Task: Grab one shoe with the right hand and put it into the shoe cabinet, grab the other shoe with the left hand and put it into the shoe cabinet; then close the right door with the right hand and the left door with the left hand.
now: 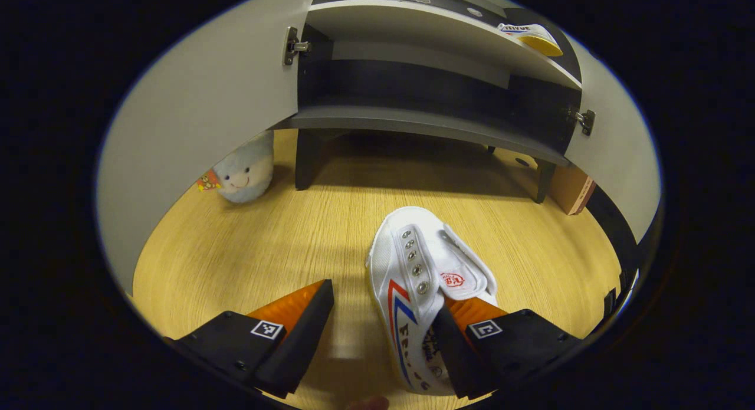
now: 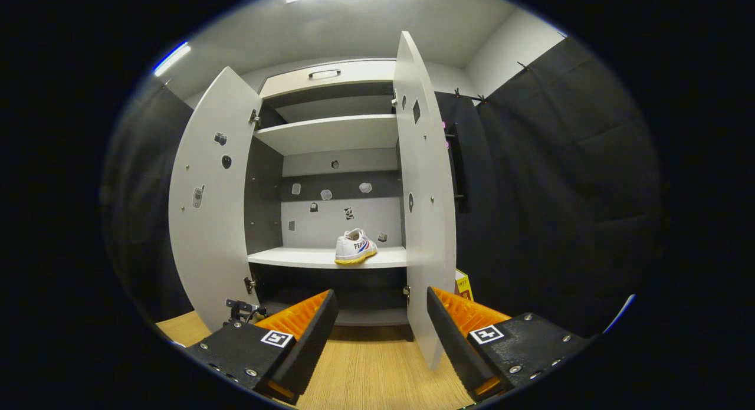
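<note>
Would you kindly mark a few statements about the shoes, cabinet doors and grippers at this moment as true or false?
1. One shoe already sits on a cabinet shelf. True.
2. The other shoe lies on the wooden floor. True.
3. The left gripper is shut on that shoe. False: its jaws are open, with the shoe partly between them.
4. Both cabinet doors are closed. False: the left door and right door stand open.
5. The right gripper holds a shoe. False: it is open and empty.

White shoe [image 1: 422, 280] with red and blue stripes, pale wood-grain floor [image 1: 283, 245], light grey cabinet doors [image 2: 206, 221].
</note>
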{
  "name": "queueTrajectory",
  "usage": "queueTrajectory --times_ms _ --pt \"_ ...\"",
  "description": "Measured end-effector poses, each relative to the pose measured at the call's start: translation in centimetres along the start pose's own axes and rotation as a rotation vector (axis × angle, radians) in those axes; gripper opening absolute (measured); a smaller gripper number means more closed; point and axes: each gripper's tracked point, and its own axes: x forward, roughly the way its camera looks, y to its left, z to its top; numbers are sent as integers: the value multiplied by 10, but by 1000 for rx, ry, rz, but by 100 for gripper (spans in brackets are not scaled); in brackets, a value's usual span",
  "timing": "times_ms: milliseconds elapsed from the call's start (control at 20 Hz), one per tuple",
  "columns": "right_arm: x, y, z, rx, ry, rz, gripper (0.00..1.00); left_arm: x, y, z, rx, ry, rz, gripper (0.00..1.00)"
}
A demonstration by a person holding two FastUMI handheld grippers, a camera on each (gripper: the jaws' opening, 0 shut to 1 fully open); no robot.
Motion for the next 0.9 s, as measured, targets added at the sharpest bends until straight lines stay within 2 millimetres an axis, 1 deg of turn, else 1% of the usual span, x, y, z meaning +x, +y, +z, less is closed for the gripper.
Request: queueTrajectory --times_ms 100,150,200,250,300,350,400,450,500,550,600,650,750,800,900 --pt "2 -1 -2 3 10 -3 93 6 1 1 -7 -7 0 98" --pt "2 -2 -2 4 12 -6 93 6 -4 2 -20 -17 -17 95" --pt "2 -2 -2 4 12 -9 93 5 -7 5 -27 -34 -30 86" --pt "3 -3 -2 5 12 -11 93 5 -10 8 -28 -51 -39 80" --pt "4 -2 -3 5 14 -9 93 3 -3 12 -7 -60 -1 60" --pt "5 -1 -4 6 17 -5 93 7 3 9 11 -57 30 47" --pt "5 1 -4 7 19 3 93 7 7 11 26 -73 48 25" --pt "6 3 -5 8 21 10 93 7 9 11 28 -65 48 20" --pt "6 5 -6 9 24 16 93 3 9 10 22 -65 53 13" --pt "6 5 -6 10 26 21 93 -5 10 10 10 -69 69 11" --pt "6 6 -7 12 25 23 93 -17 10 13 -3 -88 82 10" --pt "6 6 -6 12 25 24 93 -32 9 19 -26 -103 91 10" --pt "7 7 -8 11 30 26 93 -72 0 34 -49 -130 95 10" --pt "7 8 -9 8 34 28 93 -95 1 46 -43 -158 124 10" --pt "9 7 -6 2 25 26 93 -136 1 80 -53 -240 164 10"
